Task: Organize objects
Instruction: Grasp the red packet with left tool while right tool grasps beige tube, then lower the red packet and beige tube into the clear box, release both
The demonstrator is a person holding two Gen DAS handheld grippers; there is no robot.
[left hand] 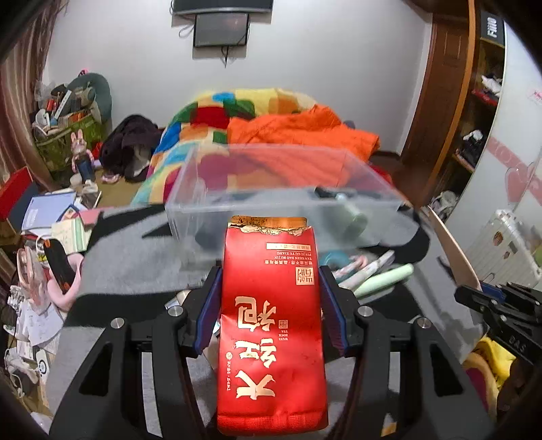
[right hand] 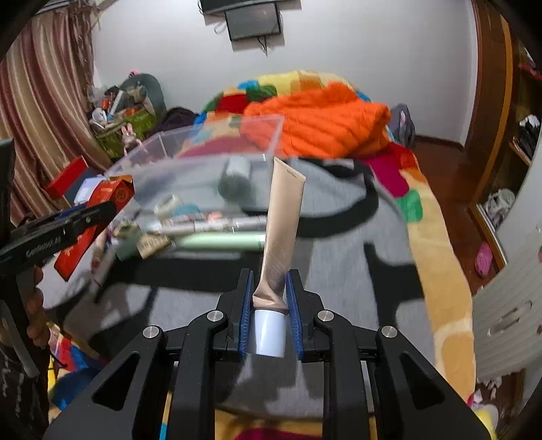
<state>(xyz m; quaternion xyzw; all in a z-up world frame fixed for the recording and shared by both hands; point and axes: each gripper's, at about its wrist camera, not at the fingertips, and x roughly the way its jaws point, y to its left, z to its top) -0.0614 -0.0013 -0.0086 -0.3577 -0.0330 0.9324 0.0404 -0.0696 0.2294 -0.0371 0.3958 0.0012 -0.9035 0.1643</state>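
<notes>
- The red foil tea pouch (left hand: pixel 271 325) carries large gold Chinese characters, seen upside down, plus small gold lines "WUYI ROCK TEA" and "YAN SHEN DAO BO JIN, PIN JU GU YU XIANG"
- The dark panel on the wooden wardrobe (left hand: pixel 491 27) shows white letters that look like "FIIIO"
- The black left gripper arm (right hand: pixel 50 237) bears white lettering, too blurred to read surely

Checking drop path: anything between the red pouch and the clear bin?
Nothing visible. The left claw holds the red pouch just short of the bin, whose open top shows no lid. Only grey blanket lies between.
</notes>
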